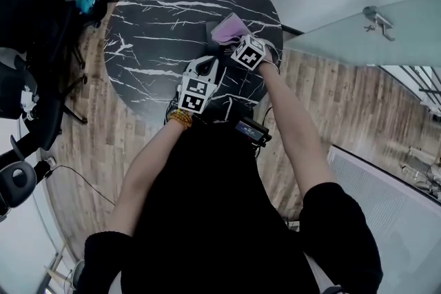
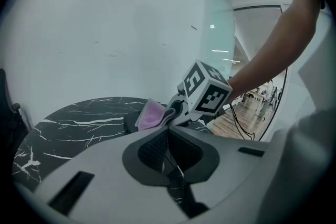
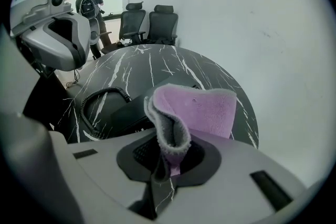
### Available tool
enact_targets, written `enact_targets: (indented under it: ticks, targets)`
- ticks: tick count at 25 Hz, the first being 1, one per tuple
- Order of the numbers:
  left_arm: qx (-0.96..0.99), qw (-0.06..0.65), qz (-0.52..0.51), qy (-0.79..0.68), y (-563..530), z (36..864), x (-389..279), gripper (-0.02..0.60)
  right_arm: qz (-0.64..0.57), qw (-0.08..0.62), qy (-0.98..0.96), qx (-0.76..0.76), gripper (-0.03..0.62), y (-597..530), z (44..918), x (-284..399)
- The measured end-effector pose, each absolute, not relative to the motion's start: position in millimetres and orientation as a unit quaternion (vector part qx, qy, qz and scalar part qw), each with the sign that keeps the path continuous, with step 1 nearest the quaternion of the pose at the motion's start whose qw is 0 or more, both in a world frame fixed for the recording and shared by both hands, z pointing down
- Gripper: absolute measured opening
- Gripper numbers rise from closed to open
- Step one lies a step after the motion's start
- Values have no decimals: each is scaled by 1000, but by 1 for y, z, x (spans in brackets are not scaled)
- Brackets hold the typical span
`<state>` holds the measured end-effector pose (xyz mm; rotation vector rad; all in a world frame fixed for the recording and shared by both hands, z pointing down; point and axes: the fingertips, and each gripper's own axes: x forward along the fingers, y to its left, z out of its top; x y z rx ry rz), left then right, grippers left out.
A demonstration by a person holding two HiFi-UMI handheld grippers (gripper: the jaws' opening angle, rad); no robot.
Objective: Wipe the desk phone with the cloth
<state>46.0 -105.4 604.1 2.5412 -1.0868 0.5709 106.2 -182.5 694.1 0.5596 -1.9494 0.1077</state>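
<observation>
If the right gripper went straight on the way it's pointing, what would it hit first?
Probably the black desk phone, just ahead below the folded purple cloth clamped in the right gripper. Depth is unclear; it might pass over it to the black marbled round table.

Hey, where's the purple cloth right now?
The purple cloth is pinched in the right gripper, folded and sticking out past its jaws, beside the desk phone on the round marble table, right of centre in the head view.
</observation>
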Motion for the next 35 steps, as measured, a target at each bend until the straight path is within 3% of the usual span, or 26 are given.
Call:
enact_targets:
  ticks: [35]
  targets:
    - [889,160,196,-381,-102,602,40,14,84,541,-814,194,63,-113,726,102]
